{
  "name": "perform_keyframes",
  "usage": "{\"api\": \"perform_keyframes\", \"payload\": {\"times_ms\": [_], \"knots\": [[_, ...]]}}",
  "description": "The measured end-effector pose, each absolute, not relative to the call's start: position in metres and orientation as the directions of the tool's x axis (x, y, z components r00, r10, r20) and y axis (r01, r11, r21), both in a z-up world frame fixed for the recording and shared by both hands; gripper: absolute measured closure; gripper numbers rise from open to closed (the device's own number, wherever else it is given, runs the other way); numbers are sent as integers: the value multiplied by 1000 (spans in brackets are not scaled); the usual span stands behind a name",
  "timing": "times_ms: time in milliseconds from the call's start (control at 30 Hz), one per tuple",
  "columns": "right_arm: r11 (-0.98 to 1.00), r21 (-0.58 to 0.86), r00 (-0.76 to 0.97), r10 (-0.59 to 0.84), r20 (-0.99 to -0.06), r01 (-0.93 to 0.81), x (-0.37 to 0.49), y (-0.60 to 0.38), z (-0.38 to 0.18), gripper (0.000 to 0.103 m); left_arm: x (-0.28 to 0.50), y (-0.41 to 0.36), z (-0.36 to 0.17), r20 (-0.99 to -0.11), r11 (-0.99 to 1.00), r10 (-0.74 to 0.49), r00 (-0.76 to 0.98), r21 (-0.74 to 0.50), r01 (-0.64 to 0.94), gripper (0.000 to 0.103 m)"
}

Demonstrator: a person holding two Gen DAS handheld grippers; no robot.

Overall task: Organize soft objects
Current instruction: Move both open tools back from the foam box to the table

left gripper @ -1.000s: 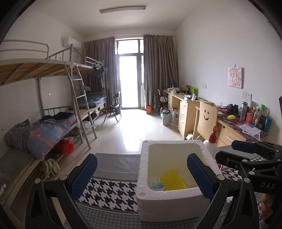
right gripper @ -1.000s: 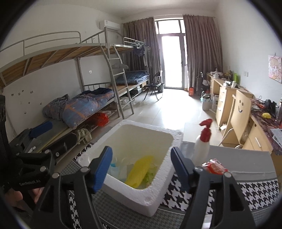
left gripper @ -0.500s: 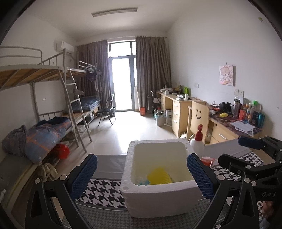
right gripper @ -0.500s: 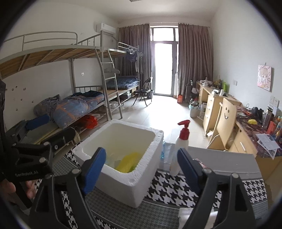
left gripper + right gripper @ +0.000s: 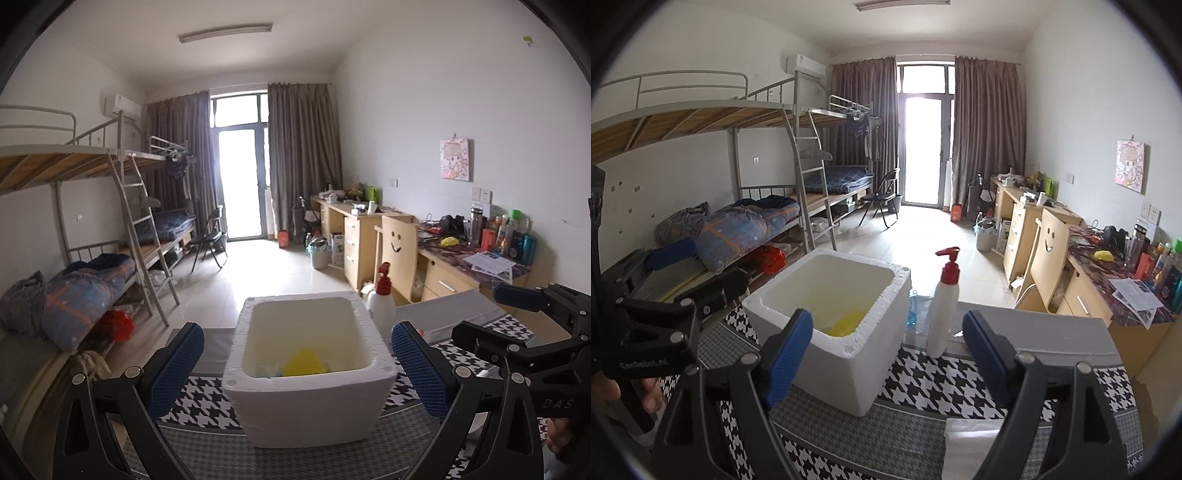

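Observation:
A white foam box [image 5: 308, 402] stands on the houndstooth tablecloth [image 5: 207, 400]; it also shows in the right wrist view [image 5: 849, 354]. A yellow soft object [image 5: 304, 365] lies inside it, also seen from the right [image 5: 847, 320], beside something pale blue. My left gripper [image 5: 295, 373] is open and empty, back from the box's near wall. My right gripper [image 5: 886, 354] is open and empty, back from the box's right corner. Each gripper shows in the other's view, the right one [image 5: 524, 328] and the left one [image 5: 679, 284].
A white pump bottle with a red top [image 5: 943, 314] stands right of the box, with a clear water bottle [image 5: 913, 308] behind. A white cloth or paper [image 5: 975, 443] lies at the near edge. Bunk beds [image 5: 757, 221] stand left, desks and a chair [image 5: 1049, 254] right.
Both grippers have pulled back and up from the box; the box looks smaller and its contents are less visible. Both stayed open and empty.

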State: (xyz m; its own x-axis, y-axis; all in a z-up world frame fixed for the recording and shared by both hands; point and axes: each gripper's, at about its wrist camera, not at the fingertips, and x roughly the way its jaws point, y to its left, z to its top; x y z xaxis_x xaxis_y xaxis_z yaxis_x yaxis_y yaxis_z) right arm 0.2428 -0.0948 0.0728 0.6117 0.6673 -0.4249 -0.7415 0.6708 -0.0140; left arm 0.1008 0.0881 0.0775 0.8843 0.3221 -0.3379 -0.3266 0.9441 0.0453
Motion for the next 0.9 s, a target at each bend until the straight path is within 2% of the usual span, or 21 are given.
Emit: {"api": "perform_keyframes", "payload": {"times_ms": [900], "knots": [[768, -14, 708, 583, -397, -640, 225, -156, 68, 17, 107, 31, 65, -351, 987, 154, 924, 21, -156, 1]]}}
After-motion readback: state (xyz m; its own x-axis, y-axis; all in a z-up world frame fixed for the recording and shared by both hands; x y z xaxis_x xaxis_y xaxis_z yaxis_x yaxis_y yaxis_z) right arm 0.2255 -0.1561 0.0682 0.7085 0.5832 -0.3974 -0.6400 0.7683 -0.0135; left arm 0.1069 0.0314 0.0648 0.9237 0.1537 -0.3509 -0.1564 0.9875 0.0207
